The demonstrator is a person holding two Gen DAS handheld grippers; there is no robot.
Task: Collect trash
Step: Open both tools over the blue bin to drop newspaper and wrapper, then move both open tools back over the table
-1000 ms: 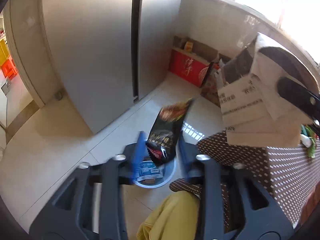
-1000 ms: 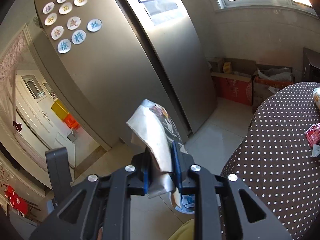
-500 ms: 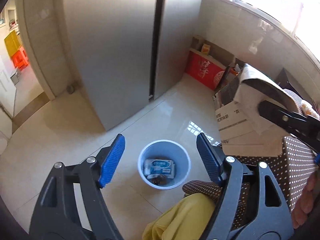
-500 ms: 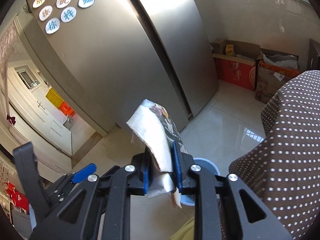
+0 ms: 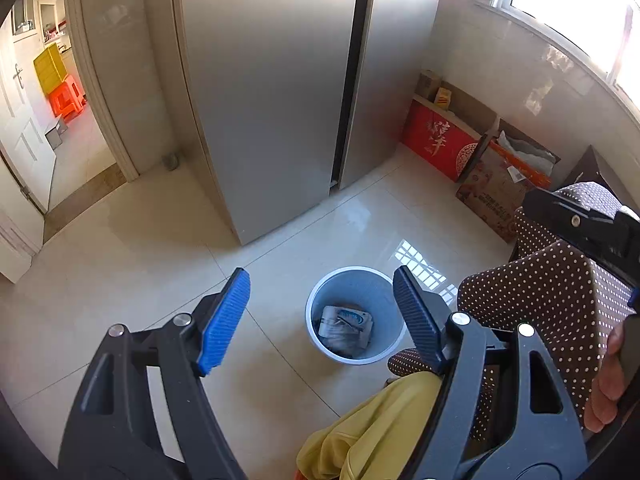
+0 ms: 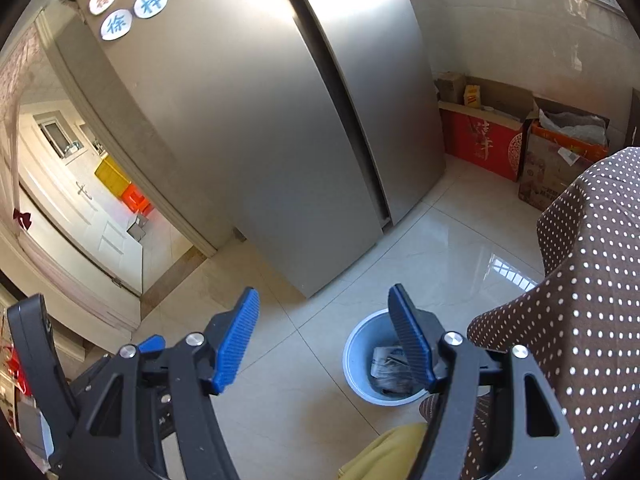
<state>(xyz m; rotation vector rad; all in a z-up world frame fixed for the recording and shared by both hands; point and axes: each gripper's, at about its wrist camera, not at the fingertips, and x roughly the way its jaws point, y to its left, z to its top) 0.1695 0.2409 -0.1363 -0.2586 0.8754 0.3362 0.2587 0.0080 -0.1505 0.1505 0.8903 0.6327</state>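
A: Where are our two tools?

B: Our left gripper (image 5: pixel 320 316) hangs above the glossy cream tiled floor (image 5: pixel 140 264) with its blue-padded fingers (image 5: pixel 224 316) spread wide and nothing between them. Our right gripper (image 6: pixel 324 340) is spread just as wide and also carries nothing.

A: And the trash?

B: It lies inside the round pale-blue plastic waste bin (image 5: pixel 316 304), which stands upright on the tiles. In the left wrist view we see a crumpled white wrapper with blue print (image 5: pixel 346 322) resting at the bottom, with darker scraps under it that we cannot make out. In the right wrist view the same bin (image 6: pixel 354 354) sits behind our right finger, and the wrapper (image 6: pixel 386 360) shows beside that finger.

A: What surrounds the bin?

B: Just to its right hangs the brown tablecloth with white polka dots (image 5: pixel 552 292), draped over a table edge. A fold of yellow fabric (image 5: pixel 380 424) lies at the lower edge of the left view, near the bin. Behind it stands the tall grey double-door refrigerator (image 5: pixel 272 92), and against the far wall sits a red cardboard box with printed characters (image 5: pixel 436 140) beside an open brown carton (image 5: pixel 500 184).
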